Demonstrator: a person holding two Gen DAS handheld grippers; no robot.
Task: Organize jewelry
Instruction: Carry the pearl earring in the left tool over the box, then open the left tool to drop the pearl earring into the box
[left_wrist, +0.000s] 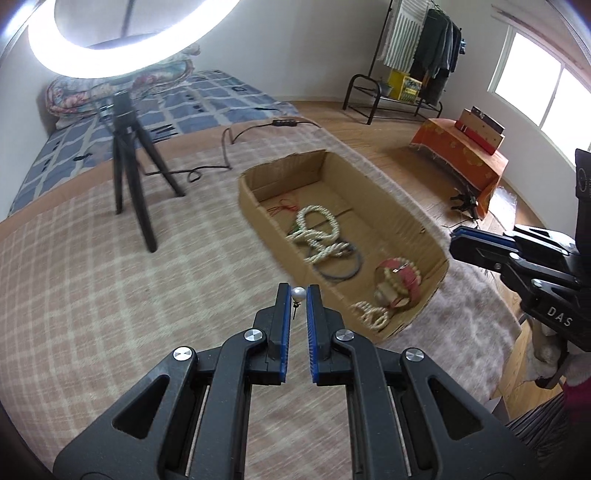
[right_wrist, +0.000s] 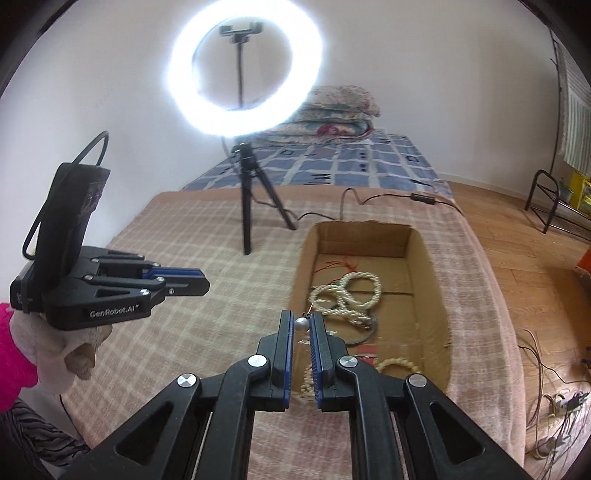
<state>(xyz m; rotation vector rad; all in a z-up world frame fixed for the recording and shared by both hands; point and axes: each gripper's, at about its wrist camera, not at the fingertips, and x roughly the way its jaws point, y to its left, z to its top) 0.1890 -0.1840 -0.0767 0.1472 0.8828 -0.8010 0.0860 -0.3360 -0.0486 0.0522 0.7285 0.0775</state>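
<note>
My left gripper is shut on a pearl earring, its hook hanging down, above the checked blanket just left of the cardboard box. My right gripper is shut on a second pearl earring, hook pointing up, over the box's near left corner. The box holds cream bead necklaces, a dark bangle, a red cord, a red-and-cream bead bundle and a small bead bracelet. Each gripper shows in the other's view: the right one, the left one.
A ring light on a black tripod stands on the blanket left of the box, with its cable running behind. The bed with a blue quilt lies beyond. A wooden floor, an orange-covered stand and a clothes rack are to the right.
</note>
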